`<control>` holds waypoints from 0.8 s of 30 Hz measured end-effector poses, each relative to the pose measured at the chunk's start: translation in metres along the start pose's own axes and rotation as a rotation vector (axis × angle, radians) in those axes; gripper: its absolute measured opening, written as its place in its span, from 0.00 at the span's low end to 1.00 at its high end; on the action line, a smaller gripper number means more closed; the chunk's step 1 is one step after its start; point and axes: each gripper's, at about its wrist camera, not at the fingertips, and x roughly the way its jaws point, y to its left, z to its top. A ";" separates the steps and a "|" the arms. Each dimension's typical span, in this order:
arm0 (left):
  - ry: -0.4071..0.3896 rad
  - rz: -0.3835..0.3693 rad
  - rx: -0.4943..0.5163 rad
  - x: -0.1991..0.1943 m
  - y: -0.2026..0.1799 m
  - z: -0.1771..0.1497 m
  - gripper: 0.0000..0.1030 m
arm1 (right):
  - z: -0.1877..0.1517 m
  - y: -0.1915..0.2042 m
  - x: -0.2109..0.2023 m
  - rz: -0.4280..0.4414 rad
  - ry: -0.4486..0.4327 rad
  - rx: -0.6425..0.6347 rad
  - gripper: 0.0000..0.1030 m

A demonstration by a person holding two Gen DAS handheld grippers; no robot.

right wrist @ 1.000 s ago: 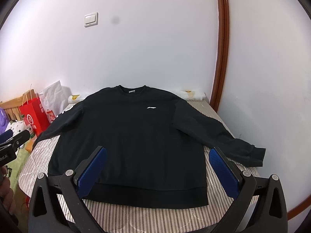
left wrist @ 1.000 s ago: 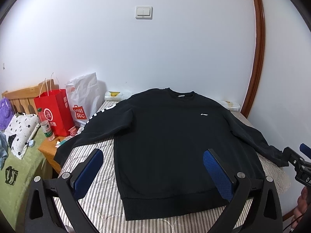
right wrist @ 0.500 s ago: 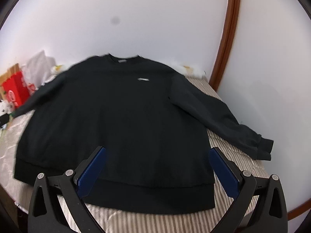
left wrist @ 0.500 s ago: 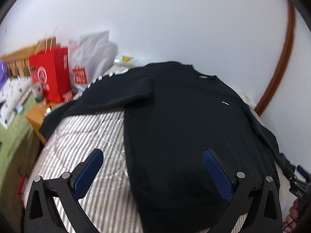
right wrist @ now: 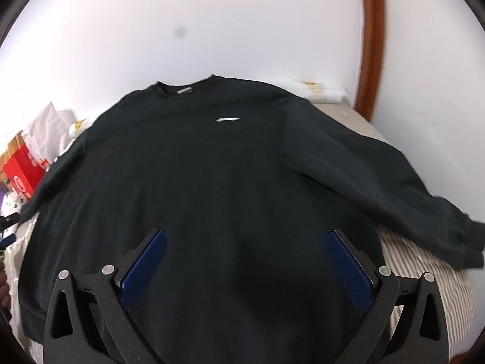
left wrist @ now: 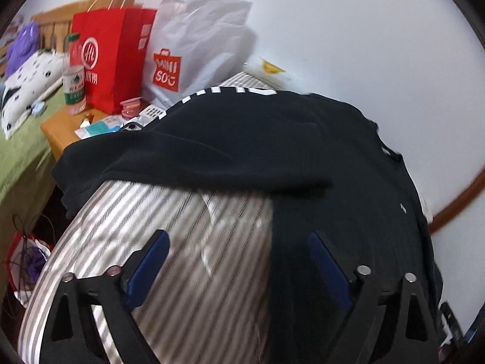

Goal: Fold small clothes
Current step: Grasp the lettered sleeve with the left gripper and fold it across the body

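The black sweatshirt [right wrist: 212,182] lies flat on the striped bed [left wrist: 157,227], collar toward the white wall [right wrist: 242,30], sleeves spread sideways. Only the left wrist view shows the red bag [left wrist: 112,57] beside the bed. The left gripper [left wrist: 239,261], its jaws just narrowing, and the right gripper [right wrist: 245,261] hover spread, gripping nothing.

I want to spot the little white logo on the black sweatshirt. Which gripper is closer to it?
Right. The right gripper hangs over the sweatshirt front, with the white logo straight ahead. The left gripper straddles the sweatshirt's side edge, by the striped bedcover, with the logo off to its side.
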 end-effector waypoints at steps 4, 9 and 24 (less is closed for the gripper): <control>-0.001 0.025 -0.074 0.019 0.009 0.019 0.84 | 0.019 0.007 0.016 0.038 0.014 -0.028 1.00; -0.002 0.078 -0.077 0.042 0.008 0.040 0.83 | 0.045 0.022 0.041 0.041 0.047 -0.099 1.00; -0.114 0.389 0.104 0.066 -0.018 0.074 0.12 | 0.070 0.053 0.113 0.206 -0.008 -0.155 0.98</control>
